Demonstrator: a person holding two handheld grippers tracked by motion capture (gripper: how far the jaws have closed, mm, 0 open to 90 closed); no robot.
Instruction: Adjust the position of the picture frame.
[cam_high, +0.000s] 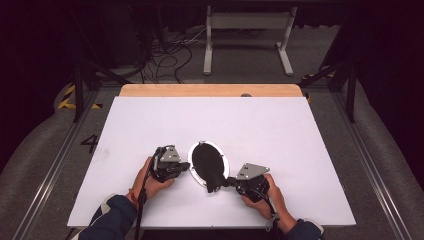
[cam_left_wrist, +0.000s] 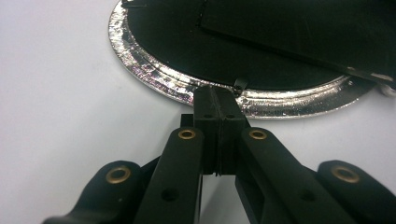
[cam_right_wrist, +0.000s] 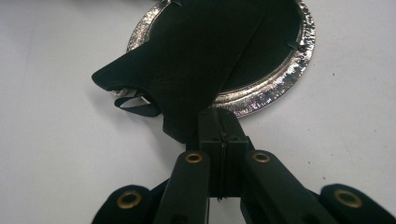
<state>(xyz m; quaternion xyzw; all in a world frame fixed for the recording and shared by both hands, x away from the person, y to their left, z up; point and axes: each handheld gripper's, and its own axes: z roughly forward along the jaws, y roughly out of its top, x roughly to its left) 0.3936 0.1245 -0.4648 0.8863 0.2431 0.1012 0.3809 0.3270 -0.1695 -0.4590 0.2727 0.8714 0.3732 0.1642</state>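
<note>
White table (cam_high: 260, 125), grey carpet (cam_high: 45, 145), cables (cam_high: 167, 57), dark curtains (cam_high: 35, 45)

Both grippers were black, built of angular linked arms that narrowed to two flat jaws. The left gripper (cam_left_wrist: 217, 100) and the right gripper (cam_right_wrist: 219, 122) each showed brass-coloured pivot rings at the linkage joints, with small dark screw holes farther down the arms. Seen from above, each carried a grey three-cornered plate dotted with small holes, and a dark cable trailed from each toward the near edge. The left sleeve (cam_high: 111, 217) was dark blue with a white panel and an orange cuff trim; the right sleeve (cam_high: 303, 230) was dark blue too.
</note>
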